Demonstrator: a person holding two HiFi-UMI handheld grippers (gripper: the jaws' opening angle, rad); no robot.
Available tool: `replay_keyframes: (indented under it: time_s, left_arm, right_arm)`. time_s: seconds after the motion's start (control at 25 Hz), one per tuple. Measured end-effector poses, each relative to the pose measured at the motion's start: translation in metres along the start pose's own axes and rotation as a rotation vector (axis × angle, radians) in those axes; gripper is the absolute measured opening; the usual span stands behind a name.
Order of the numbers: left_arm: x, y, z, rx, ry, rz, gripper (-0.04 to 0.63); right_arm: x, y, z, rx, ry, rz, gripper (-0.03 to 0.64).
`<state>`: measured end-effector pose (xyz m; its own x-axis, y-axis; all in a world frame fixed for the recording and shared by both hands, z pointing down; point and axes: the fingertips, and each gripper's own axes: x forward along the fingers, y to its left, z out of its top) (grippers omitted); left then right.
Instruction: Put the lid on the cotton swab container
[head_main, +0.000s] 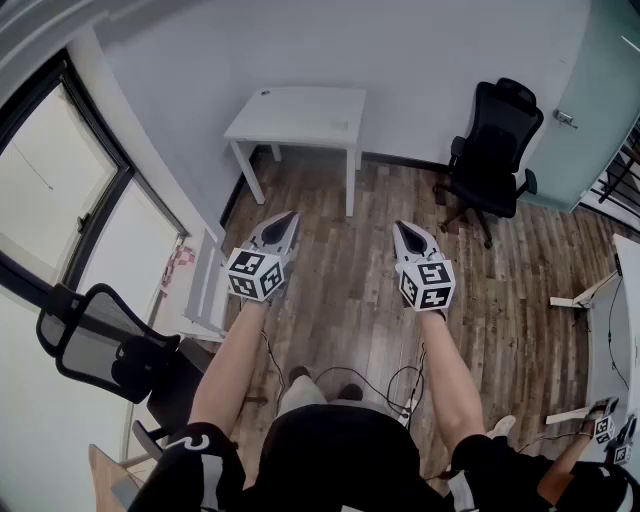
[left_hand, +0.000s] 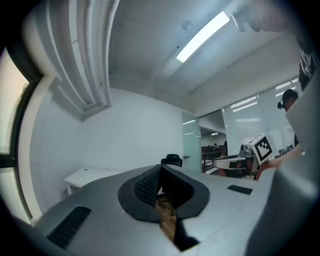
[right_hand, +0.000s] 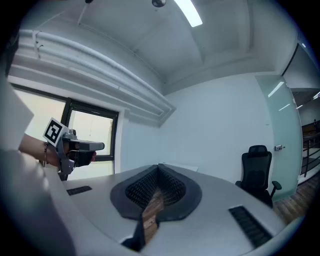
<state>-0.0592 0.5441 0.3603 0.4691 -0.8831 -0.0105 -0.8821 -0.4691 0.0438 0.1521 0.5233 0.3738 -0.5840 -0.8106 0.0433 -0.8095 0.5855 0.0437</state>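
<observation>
No cotton swab container and no lid shows in any view. The person stands on a wood floor and holds both grippers out level, side by side at chest height. My left gripper (head_main: 288, 218) has its jaws together at the tip with nothing between them, and its dark ribbed pads (left_hand: 145, 187) meet in the left gripper view. My right gripper (head_main: 402, 230) is shut and empty too, its pads (right_hand: 172, 187) closed in the right gripper view. Each gripper appears in the other's view: the right gripper (left_hand: 250, 152) and the left gripper (right_hand: 92, 146).
A white table (head_main: 300, 115) stands against the far wall ahead. A black office chair (head_main: 495, 150) is at the right by a glass door. A mesh chair (head_main: 100, 340) sits at the left under the window. Cables (head_main: 390, 385) trail on the floor by the person's feet.
</observation>
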Motion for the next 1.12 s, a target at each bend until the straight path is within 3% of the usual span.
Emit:
replay_keyframes:
  time_s: [0.64, 1.12]
  left_arm:
    - [0.045, 0.010, -0.016, -0.016, 0.005, -0.005, 0.025]
    - [0.153, 0.069, -0.032, -0.044, -0.002, -0.012, 0.025]
  right_arm:
    - [0.027, -0.035, -0.010, -0.001, 0.009, -0.002, 0.012]
    - [0.126, -0.097, -0.023, -0.019, 0.033, 0.015, 0.012]
